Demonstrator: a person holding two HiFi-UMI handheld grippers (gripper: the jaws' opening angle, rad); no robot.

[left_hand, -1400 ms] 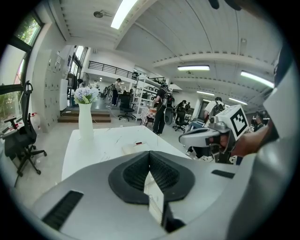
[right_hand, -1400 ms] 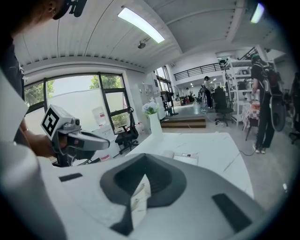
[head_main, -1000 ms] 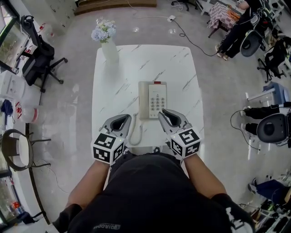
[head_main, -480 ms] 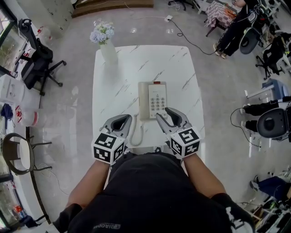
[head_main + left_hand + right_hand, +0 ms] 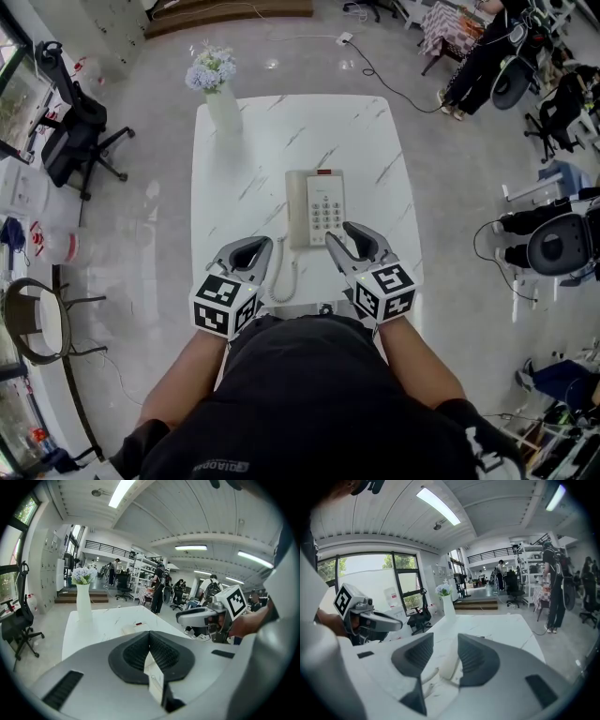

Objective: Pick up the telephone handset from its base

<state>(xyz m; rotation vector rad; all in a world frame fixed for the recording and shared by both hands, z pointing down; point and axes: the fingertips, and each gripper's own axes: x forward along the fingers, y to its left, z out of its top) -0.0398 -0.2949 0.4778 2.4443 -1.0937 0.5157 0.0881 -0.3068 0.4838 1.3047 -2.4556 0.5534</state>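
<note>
A cream telephone (image 5: 316, 208) lies on the white marble table (image 5: 375, 131), its handset (image 5: 298, 208) resting along the left side of the base beside the keypad (image 5: 325, 211). A coiled cord (image 5: 279, 277) runs from it toward the near edge. My right gripper (image 5: 342, 234) hovers just short of the phone's near right corner; its jaws have just been opening and now stand open with nothing gripped. In the right gripper view (image 5: 445, 641) the phone's white near end (image 5: 451, 663) shows through the gap. My left gripper (image 5: 265, 244) (image 5: 150, 633) is shut and empty, beside the cord.
A white vase with flowers (image 5: 223, 94) stands at the table's far left corner. An office chair (image 5: 80, 122) sits on the floor to the left, more chairs (image 5: 553, 253) to the right, and a person (image 5: 487, 56) stands at the far right.
The right gripper's jaws have spread apart from nearly shut. Both hands have kept their places, and the handset still lies on its base.
</note>
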